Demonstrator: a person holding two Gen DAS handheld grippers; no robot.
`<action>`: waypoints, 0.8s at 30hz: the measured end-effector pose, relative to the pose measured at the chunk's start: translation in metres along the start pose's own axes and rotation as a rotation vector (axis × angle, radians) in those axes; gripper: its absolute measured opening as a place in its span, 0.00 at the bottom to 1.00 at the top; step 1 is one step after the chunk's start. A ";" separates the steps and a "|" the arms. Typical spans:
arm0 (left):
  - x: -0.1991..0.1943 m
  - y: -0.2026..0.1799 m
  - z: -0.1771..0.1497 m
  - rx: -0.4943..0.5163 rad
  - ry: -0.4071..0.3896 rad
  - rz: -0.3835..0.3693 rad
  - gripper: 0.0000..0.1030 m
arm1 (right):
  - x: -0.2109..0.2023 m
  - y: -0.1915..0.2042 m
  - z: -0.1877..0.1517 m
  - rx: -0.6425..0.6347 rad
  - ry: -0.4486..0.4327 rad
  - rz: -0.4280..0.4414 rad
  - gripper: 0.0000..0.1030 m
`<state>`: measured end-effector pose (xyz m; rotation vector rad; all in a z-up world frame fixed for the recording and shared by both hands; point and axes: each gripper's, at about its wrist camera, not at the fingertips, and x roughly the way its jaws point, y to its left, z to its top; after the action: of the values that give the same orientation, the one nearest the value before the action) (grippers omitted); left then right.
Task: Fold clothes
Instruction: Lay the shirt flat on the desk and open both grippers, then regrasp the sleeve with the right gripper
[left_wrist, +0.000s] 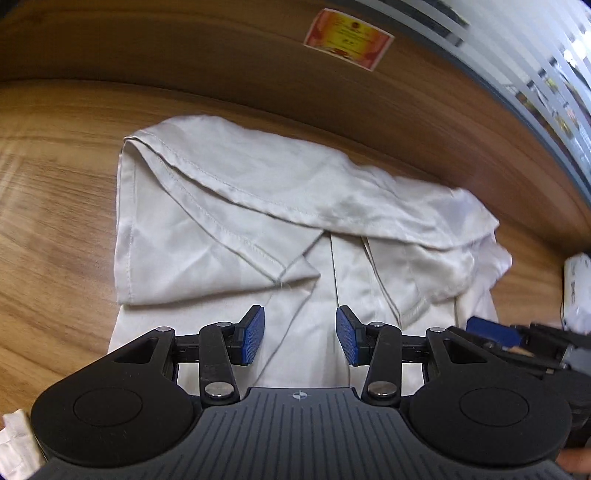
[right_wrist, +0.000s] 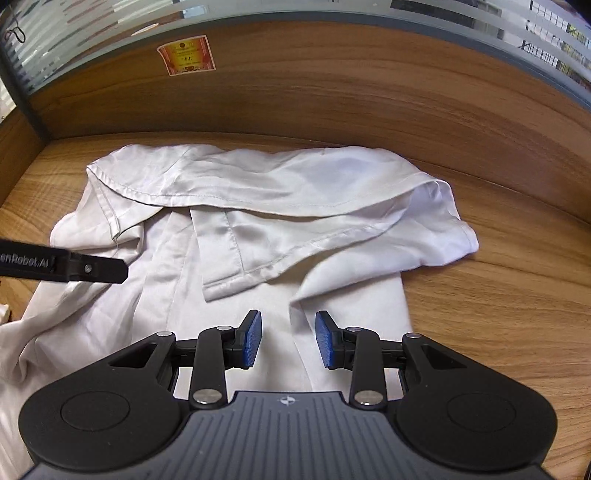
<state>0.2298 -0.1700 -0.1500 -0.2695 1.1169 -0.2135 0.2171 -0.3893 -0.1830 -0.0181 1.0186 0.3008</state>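
A white satin garment (left_wrist: 258, 221) lies on the wooden table (left_wrist: 48, 206), its far part folded back toward me over the rest. It also shows in the right wrist view (right_wrist: 280, 192). My left gripper (left_wrist: 300, 338) is open and empty, hovering over the garment's near part. My right gripper (right_wrist: 289, 339) is open and empty, over a fabric edge near the garment's right side. The left gripper's black finger (right_wrist: 92, 267) shows at the left of the right wrist view. Part of the right gripper (left_wrist: 517, 339) shows at the right of the left wrist view.
A wooden back panel (right_wrist: 332, 92) rises behind the garment and carries a red and yellow sticker (right_wrist: 186, 54). Frosted glass (right_wrist: 92, 29) stands above it. A white object (left_wrist: 576, 288) sits at the table's right. More white cloth (left_wrist: 14, 439) lies near left.
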 end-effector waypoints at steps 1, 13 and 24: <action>0.001 0.000 0.003 0.004 -0.010 -0.002 0.44 | 0.002 0.002 0.002 0.010 0.000 -0.012 0.36; 0.002 0.009 0.012 0.075 -0.083 0.080 0.00 | 0.007 -0.010 0.013 0.060 -0.036 -0.118 0.01; -0.026 0.056 0.036 0.033 -0.078 0.154 0.01 | -0.011 -0.080 0.016 0.000 -0.038 -0.236 0.01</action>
<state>0.2538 -0.1055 -0.1310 -0.1603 1.0506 -0.0844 0.2451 -0.4666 -0.1751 -0.1313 0.9685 0.0851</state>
